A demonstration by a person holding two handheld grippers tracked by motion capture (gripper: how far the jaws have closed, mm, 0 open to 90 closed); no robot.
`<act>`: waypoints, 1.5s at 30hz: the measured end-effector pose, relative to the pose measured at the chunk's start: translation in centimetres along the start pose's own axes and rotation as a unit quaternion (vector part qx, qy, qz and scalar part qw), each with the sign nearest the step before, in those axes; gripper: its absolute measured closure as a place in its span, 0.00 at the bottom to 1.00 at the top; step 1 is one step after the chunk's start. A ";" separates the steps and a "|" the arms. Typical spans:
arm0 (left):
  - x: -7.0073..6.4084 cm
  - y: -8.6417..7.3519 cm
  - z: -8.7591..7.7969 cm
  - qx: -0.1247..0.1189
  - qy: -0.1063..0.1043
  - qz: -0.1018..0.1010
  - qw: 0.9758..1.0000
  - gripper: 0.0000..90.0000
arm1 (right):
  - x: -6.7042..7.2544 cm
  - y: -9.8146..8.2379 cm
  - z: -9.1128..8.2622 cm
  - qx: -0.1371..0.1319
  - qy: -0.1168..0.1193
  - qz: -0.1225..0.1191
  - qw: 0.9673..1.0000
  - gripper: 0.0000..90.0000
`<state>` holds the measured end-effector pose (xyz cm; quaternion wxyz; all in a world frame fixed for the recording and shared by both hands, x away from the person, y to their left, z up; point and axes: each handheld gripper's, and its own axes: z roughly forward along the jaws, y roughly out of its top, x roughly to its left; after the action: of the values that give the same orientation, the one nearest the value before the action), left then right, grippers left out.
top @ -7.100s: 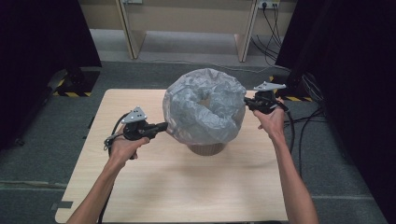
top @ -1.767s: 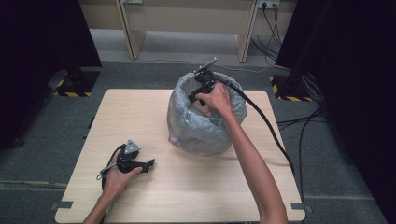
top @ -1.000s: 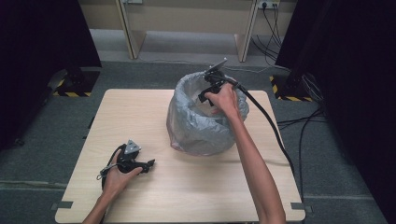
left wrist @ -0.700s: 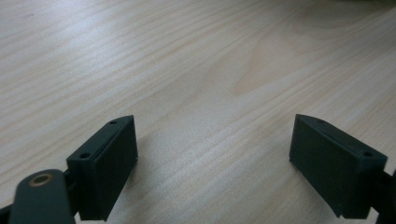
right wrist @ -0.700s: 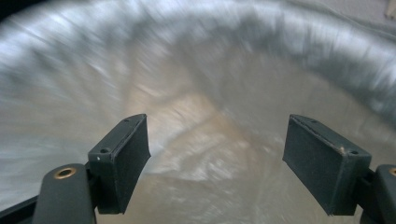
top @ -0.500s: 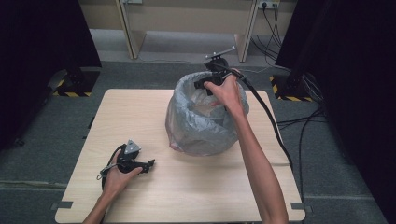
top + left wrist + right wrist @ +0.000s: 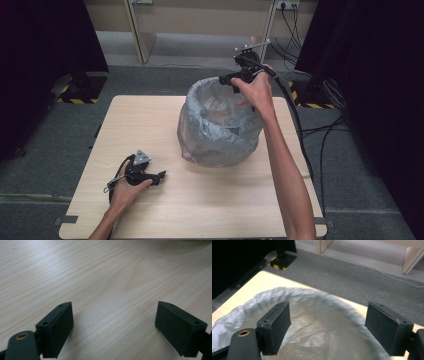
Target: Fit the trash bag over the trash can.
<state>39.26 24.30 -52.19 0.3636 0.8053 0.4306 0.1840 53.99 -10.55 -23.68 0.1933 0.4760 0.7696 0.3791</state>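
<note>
A light wooden tabletop (image 7: pixel 210 200) stands on a grey carpeted floor (image 7: pixel 60 130), seen from above. Toward the far right of the tabletop stands a round bin lined with a thin grey plastic bag (image 7: pixel 217 127); the bag's top is folded outward over the rim, so the mouth stands open. The right gripper (image 7: pixel 231 79), held in the person's right hand (image 7: pixel 255 92), hovers above the far right edge of the bag's mouth, with its black cable (image 7: pixel 295 115) trailing down the right side of the arm. In the right gripper view its jaws are spread wide with nothing between them, having just been opening a little further, and the bag's crinkled rolled rim (image 7: pixel 317 296) curves below them, apart from both pads. The left gripper (image 7: pixel 159 176) rests on the near left part of the tabletop, well apart from the bin, in the person's left hand (image 7: pixel 127 190). In the left gripper view its jaws are also spread wide, with bare wood grain between them.
</note>
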 end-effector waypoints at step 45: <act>0.0 0.0 0.0 0.000 -0.002 0.001 1.000 0.16 | -12.7 -11.5 -1.1 -0.087 -0.042 0.067 0.993 0.17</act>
<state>39.25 24.28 -52.19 0.3639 0.8061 0.4292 0.1830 52.50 -25.12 -32.59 0.2402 0.5239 0.6912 0.4361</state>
